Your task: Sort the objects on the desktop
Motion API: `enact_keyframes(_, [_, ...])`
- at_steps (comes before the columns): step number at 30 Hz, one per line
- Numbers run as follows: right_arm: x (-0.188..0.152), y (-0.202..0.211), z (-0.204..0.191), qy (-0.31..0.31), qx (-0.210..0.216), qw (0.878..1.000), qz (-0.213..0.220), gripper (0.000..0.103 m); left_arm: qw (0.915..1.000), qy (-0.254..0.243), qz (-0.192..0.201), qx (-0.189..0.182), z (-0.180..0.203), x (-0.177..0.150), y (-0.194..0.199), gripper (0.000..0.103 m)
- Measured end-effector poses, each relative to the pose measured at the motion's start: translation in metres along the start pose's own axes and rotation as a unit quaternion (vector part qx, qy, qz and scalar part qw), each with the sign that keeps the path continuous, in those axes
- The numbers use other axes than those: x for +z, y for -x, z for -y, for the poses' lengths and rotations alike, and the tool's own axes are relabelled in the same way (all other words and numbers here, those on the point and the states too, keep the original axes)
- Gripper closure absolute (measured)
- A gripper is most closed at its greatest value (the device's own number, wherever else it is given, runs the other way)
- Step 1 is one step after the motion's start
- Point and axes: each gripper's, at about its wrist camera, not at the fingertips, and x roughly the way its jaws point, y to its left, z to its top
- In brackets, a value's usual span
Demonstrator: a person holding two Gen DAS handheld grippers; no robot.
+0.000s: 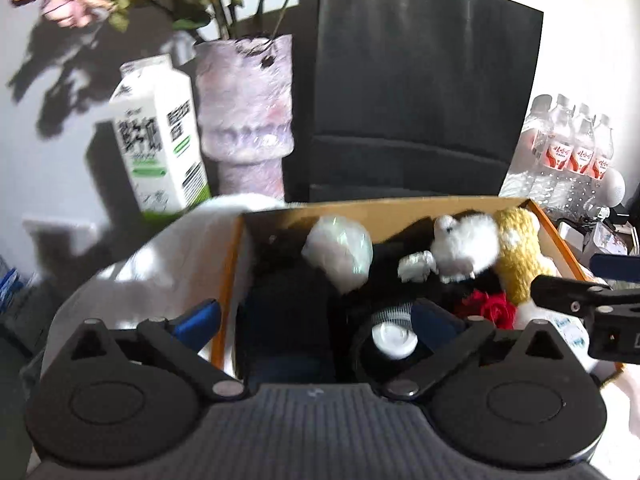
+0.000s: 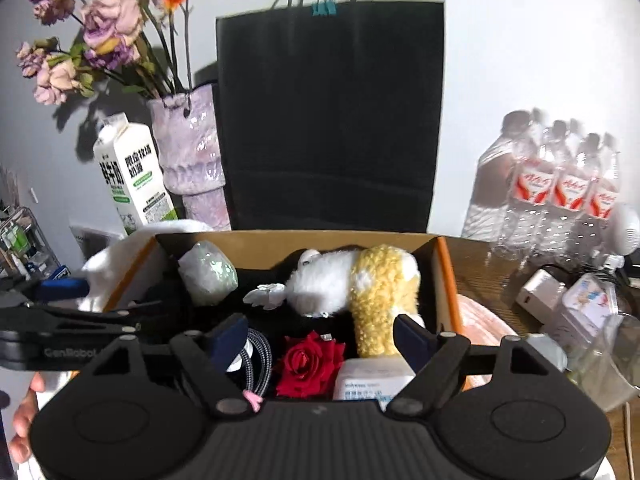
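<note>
Black paper bag (image 2: 330, 120) (teal clip on top) between vase (image 2: 192, 148) and bottled water (image 2: 560, 184).

Your cardboard box (image 2: 446, 280) sits on the table (image 2: 492, 264), packed with a plush toy (image 2: 320, 284), a rose (image 2: 308, 364) nearer you and a wrapped ball (image 2: 208, 276) at its left. Behind it stands a paper bag (image 2: 328, 120); left of that a vase (image 2: 192, 152), then a milk carton (image 2: 132, 176). Bottled water (image 2: 560, 176) stands to the right.

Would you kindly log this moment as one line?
left gripper: open, empty | right gripper: open, empty | both over cardboard box | red rose inside
</note>
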Motion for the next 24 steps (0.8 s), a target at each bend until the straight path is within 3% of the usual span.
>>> enact_keyframes(4, [-0.023, 0.023, -0.01, 0.036, -0.031, 0.999, 0.026, 0.022, 0.9996, 0.029, 0.003, -0.008, -0.001, -0.032, 0.027, 0.0])
enact_keyframes(8, [-0.053, 0.046, -0.012, 0.037, -0.026, 0.998, 0.036, 0.022, 0.9998, 0.013, -0.003, -0.012, 0.007, -0.063, 0.049, 0.0])
enact_keyframes(13, [-0.102, 0.095, -0.016, 0.035, -0.008, 0.996, 0.076, 0.019, 0.9991, -0.009, 0.036, -0.021, 0.014, -0.105, 0.097, 0.0])
enact_keyframes(20, [-0.19, 0.153, -0.023, 0.05, -0.009, 0.994, 0.096, 0.012, 0.9979, 0.009, 0.063, -0.016, 0.014, -0.197, 0.145, 0.0])
enact_keyframes(22, [-0.219, 0.164, -0.02, 0.03, -0.009, 0.995, 0.09, 0.011, 0.9974, 0.019, 0.069, 0.007, 0.018, -0.229, 0.157, 0.0])
enact_keyframes(24, [-0.247, 0.175, -0.021, 0.009, -0.006, 0.997, 0.083, 0.011, 0.9973, 0.021, 0.069, 0.007, 0.021, -0.259, 0.17, 0.0])
